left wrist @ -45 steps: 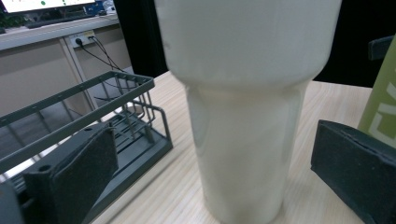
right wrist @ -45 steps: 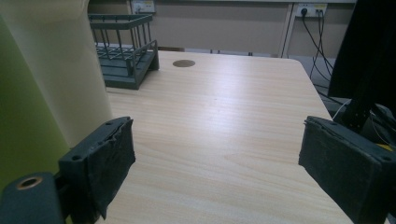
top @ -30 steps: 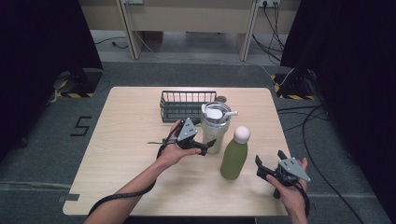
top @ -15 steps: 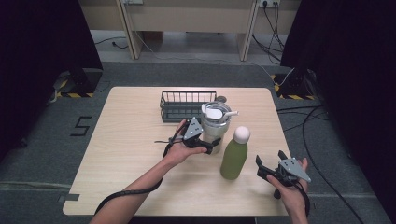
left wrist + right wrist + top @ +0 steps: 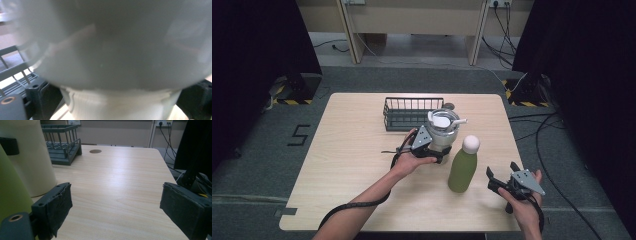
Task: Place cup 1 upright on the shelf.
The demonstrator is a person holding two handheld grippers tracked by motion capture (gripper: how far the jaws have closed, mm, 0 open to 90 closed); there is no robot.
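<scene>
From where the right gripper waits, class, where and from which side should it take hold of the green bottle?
Grip the green bottle around its straight middle, coming level from the right, where the open right gripper already faces it. The bottle stands upright, its rounded white cap offers poor hold, and the tumbler crowds its left.

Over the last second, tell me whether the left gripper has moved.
Yes. The left gripper has slid right and away from the person, toward the wire basket, and now sits against the pale tumbler; its fingers flank the tumbler's base.
</scene>
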